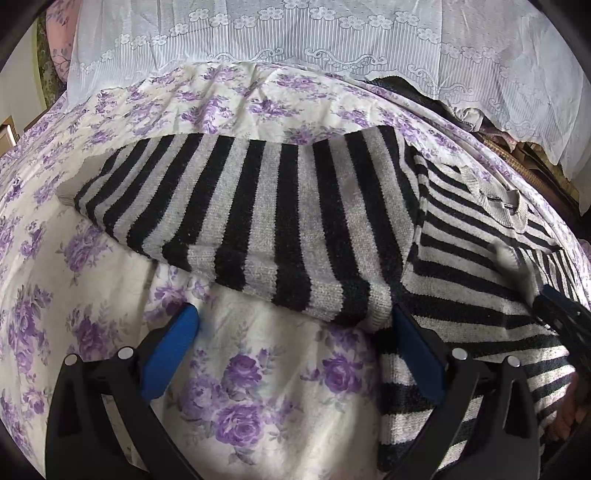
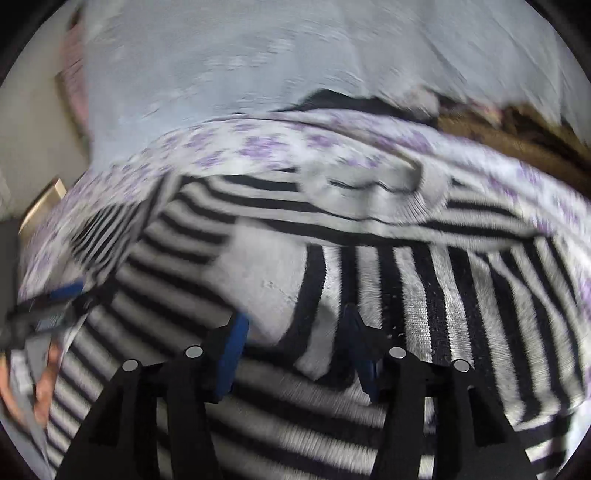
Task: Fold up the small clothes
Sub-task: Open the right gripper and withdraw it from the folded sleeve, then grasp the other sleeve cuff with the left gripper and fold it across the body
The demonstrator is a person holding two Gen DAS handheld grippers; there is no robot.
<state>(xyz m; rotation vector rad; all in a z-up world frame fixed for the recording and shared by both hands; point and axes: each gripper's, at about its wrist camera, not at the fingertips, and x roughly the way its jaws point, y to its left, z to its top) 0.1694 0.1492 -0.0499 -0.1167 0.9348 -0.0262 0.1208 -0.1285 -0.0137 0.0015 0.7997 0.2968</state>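
A black-and-grey striped knit sweater (image 1: pixel 280 221) lies on the purple-flowered bedsheet (image 1: pixel 258 387). Its left sleeve stretches out to the left, and its collar (image 1: pixel 495 195) is at the right. My left gripper (image 1: pixel 291 325) is open and empty, just below the sleeve's near edge, its right finger beside the sweater's side. In the blurred right wrist view, my right gripper (image 2: pixel 295 332) is open over the sweater (image 2: pixel 443 295), with a grey sleeve cuff (image 2: pixel 273 288) lying between its fingers. The collar (image 2: pixel 406 192) lies further ahead.
A white lace curtain (image 1: pixel 295 33) hangs behind the bed. Brown wicker or wood (image 1: pixel 517 155) shows at the far right. My left gripper and the hand holding it appear at the left edge of the right wrist view (image 2: pixel 48 314).
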